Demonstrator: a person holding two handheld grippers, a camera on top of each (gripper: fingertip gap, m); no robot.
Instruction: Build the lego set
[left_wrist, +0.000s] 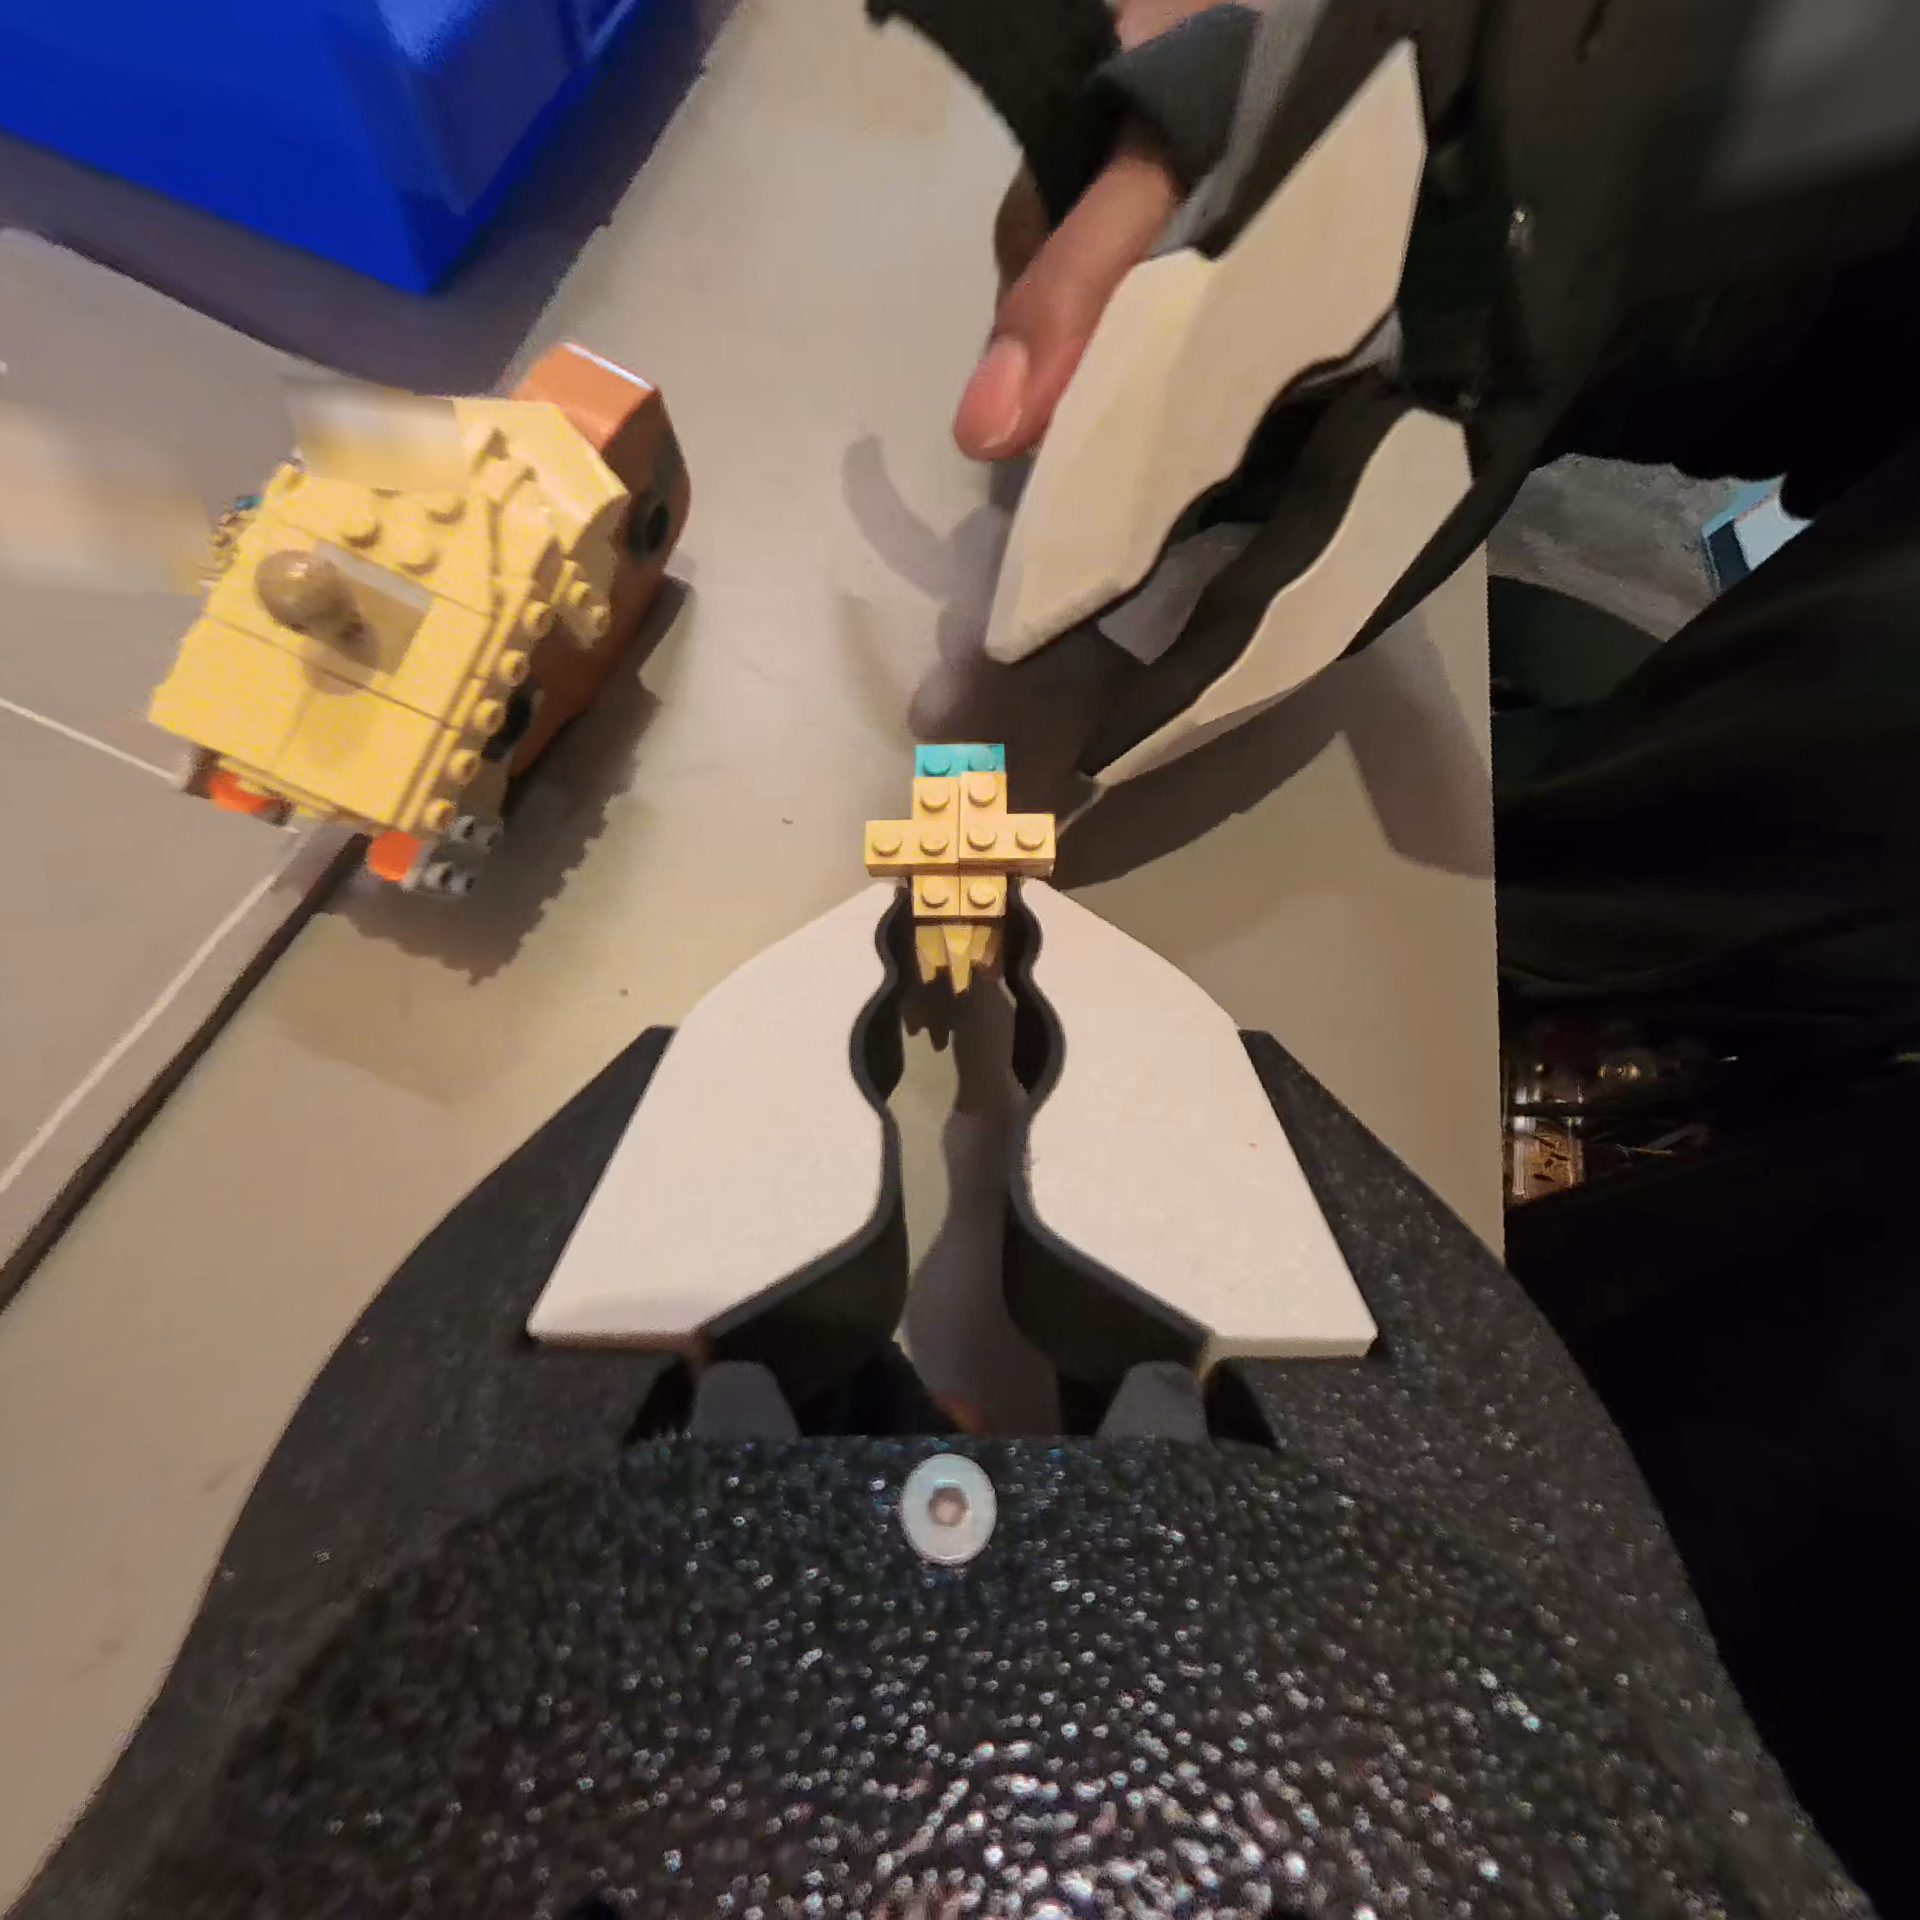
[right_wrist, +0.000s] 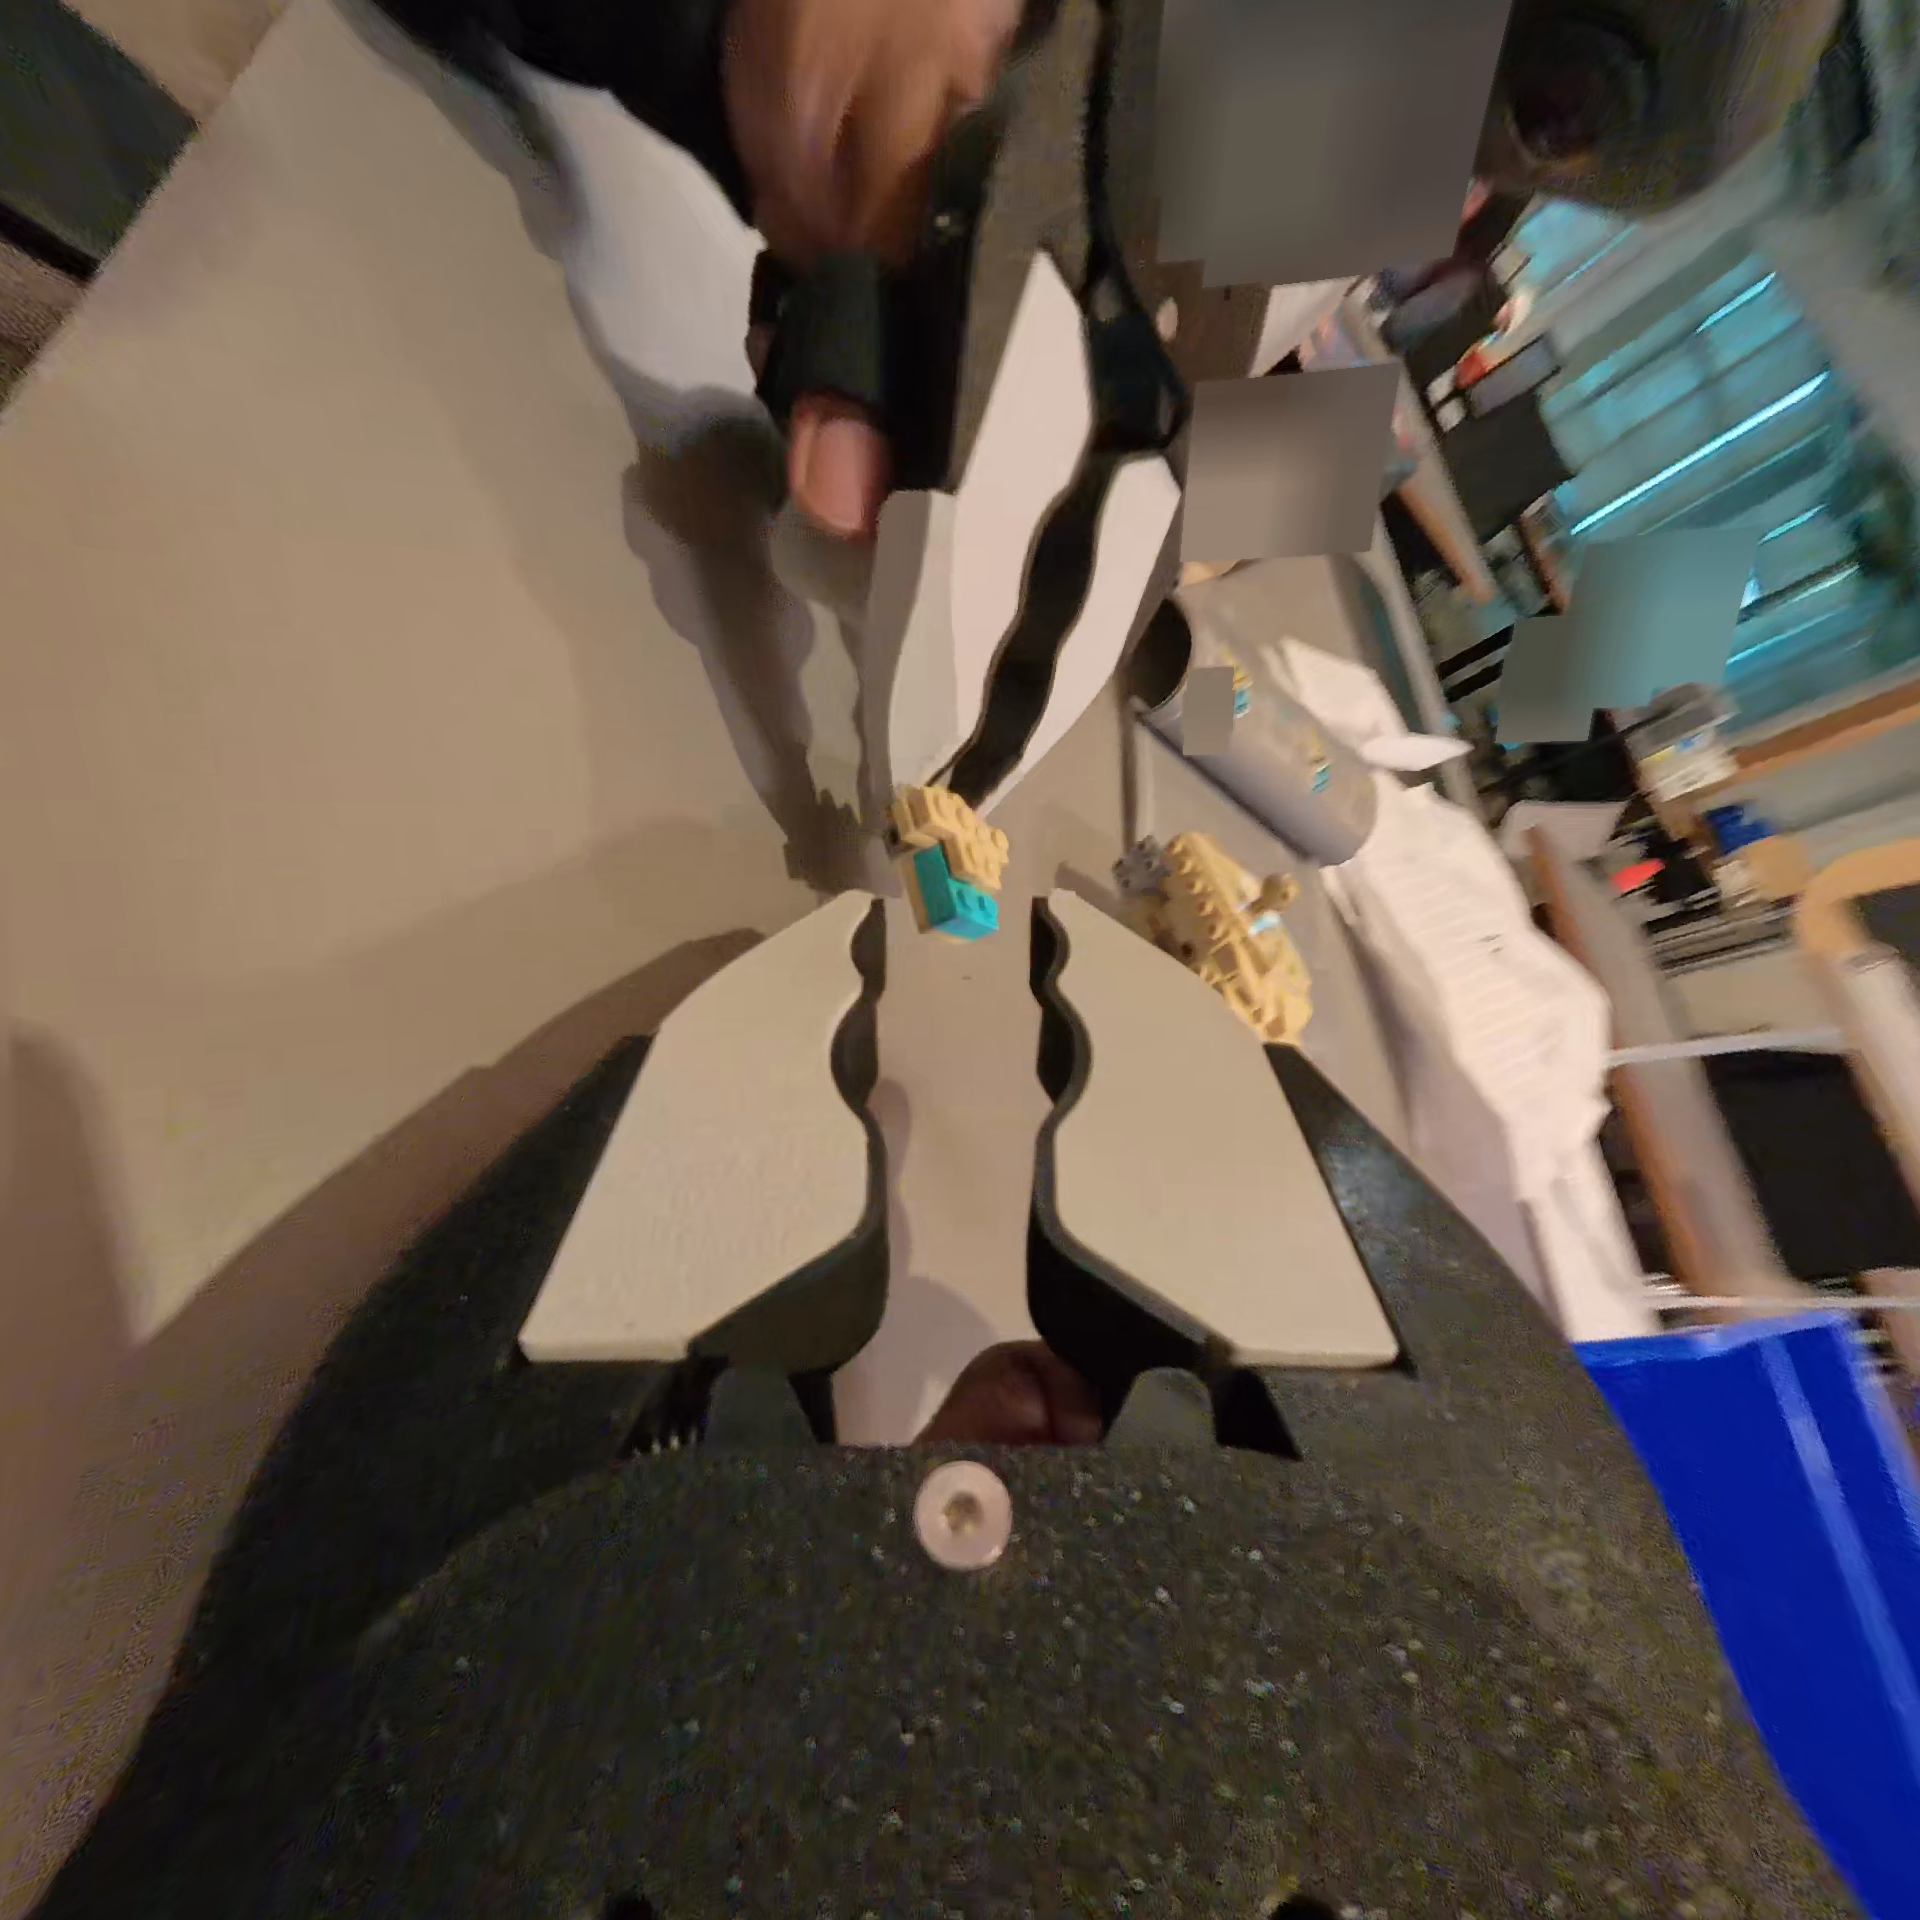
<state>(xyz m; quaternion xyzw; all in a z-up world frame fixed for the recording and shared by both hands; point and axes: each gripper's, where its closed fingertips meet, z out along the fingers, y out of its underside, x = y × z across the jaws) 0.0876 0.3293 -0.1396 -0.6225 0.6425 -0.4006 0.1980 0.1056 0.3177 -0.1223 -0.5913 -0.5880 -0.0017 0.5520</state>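
Nearby, tan lego body (left_wrist: 416, 623), blue bin (left_wrist: 312, 125)

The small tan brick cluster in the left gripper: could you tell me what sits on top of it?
A teal brick caps the far end of the small tan cluster. The left gripper covers its near end.

A small tan brick piece (left_wrist: 961, 842) capped with a teal brick is being shown against the grey table (left_wrist: 727, 364). A larger tan model (left_wrist: 416, 623), with a brown end and orange and grey bits, is being seen toward the table's left edge. A bright blue bin (left_wrist: 312, 114) is being displayed at the far left corner. Pale grey fingers (left_wrist: 769, 1132) on speckled black bodies are being shown on both grippers.
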